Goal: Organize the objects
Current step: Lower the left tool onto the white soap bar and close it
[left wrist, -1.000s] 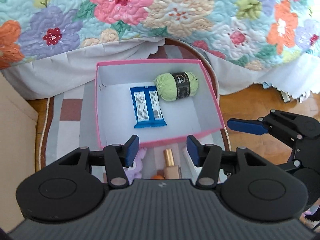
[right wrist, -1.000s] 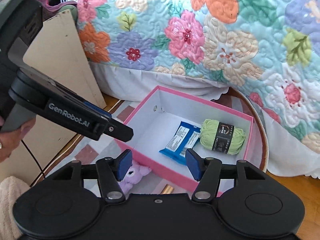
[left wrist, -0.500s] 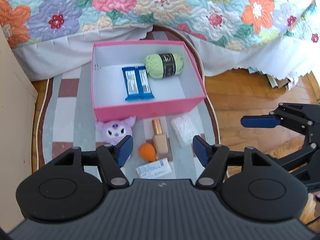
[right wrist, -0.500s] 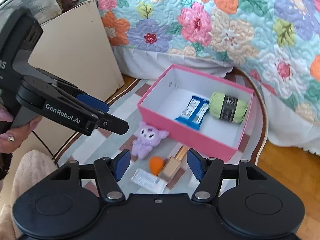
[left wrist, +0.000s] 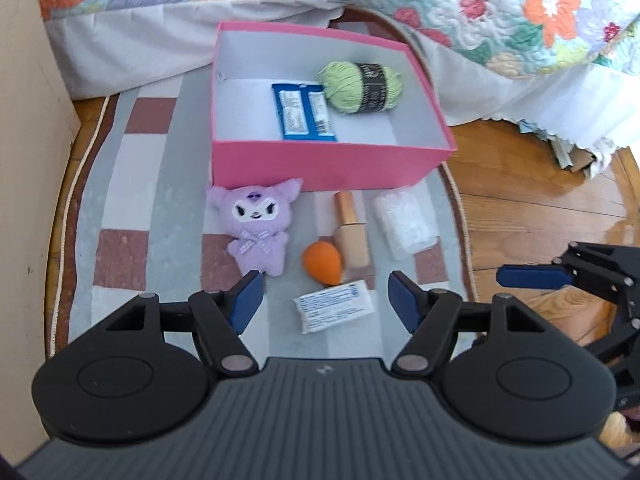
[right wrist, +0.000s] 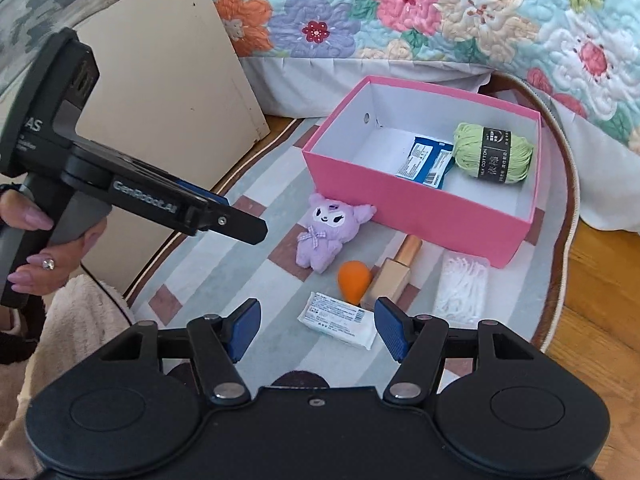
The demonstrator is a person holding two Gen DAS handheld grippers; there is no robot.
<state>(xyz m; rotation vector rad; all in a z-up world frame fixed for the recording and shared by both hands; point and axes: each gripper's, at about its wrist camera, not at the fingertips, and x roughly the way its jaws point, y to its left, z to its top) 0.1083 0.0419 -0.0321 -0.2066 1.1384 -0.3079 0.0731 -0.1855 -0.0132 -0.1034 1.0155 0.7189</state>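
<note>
Plush (left wrist: 258, 226) looks light, soft, squashy; I'd pinch its belly; both grippers (left wrist: 322, 300) (right wrist: 316, 326) spread, left's jaws just widened, empty.

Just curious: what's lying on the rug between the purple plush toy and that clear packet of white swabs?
An orange sponge and a beige bottle with a gold cap, seen in both wrist views.

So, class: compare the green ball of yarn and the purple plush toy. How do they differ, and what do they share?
The green ball of yarn lies inside the pink box; the purple plush toy lies outside it on the rug, its ear against the box wall. The yarn wears a black label band; the plush has a face and bow. Both look soft, and neither is gripped.
</note>
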